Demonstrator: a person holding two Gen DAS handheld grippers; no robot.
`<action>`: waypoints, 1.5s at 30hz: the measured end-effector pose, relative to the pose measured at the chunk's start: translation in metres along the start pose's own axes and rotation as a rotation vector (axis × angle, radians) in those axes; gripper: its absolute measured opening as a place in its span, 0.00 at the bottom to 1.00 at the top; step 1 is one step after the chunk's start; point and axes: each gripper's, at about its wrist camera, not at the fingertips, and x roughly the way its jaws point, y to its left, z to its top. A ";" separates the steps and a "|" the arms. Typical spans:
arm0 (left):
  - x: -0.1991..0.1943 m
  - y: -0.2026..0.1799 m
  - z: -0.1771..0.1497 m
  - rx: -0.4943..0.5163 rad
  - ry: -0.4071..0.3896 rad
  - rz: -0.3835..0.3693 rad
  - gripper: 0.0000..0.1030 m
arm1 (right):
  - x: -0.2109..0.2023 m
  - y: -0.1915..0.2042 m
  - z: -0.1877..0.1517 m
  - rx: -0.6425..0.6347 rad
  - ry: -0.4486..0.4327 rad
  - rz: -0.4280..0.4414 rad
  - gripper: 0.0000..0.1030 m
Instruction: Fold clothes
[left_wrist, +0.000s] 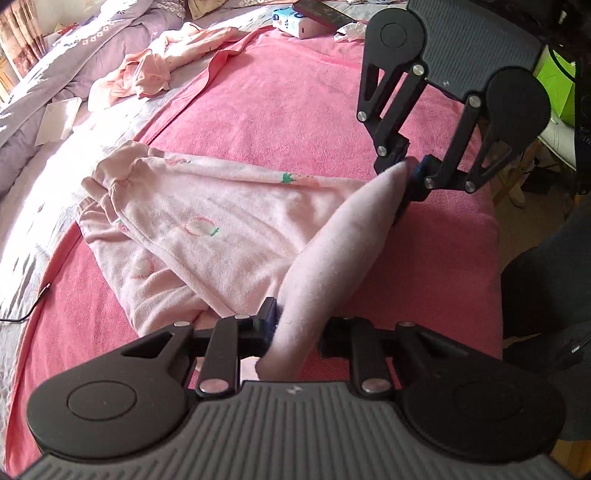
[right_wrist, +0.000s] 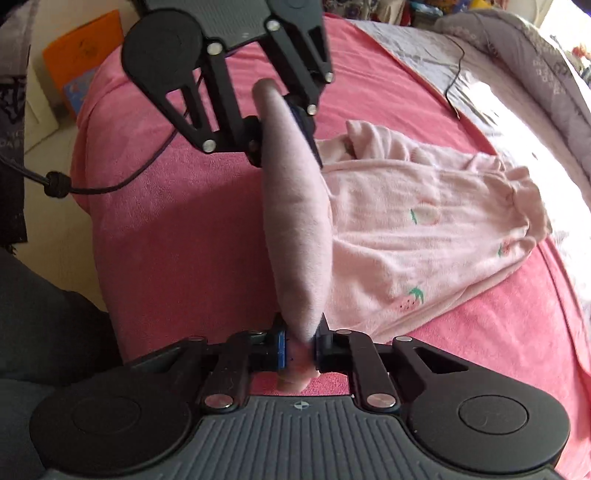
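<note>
A pale pink garment (left_wrist: 207, 229) with strawberry prints lies on a pink towel (left_wrist: 288, 99) spread over the bed. One edge of it is lifted and stretched taut between my two grippers. My left gripper (left_wrist: 295, 332) is shut on one end of that edge. My right gripper (left_wrist: 412, 171) is shut on the other end, up and to the right. In the right wrist view the right gripper (right_wrist: 300, 347) pinches the garment (right_wrist: 424, 229) and the left gripper (right_wrist: 284, 110) holds the far end. The rest of the garment lies rumpled on the towel (right_wrist: 192, 206).
A second pink garment (left_wrist: 155, 70) lies crumpled at the back left by a lilac quilt (left_wrist: 85, 48). A tissue box (left_wrist: 295, 22) and a phone (left_wrist: 325, 13) sit at the back. A black cable (right_wrist: 456, 70) runs over the bed. The bed's edge and floor are at right (left_wrist: 535, 229).
</note>
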 end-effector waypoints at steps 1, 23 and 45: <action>-0.002 0.001 0.000 -0.011 -0.003 -0.014 0.23 | -0.004 -0.002 0.000 0.009 0.000 0.009 0.14; 0.026 0.257 0.049 -0.695 -0.196 0.091 0.32 | 0.006 -0.275 0.060 0.490 -0.112 -0.004 0.16; 0.053 0.284 -0.005 -1.154 -0.252 -0.100 0.57 | 0.049 -0.347 -0.029 1.175 -0.323 0.232 0.64</action>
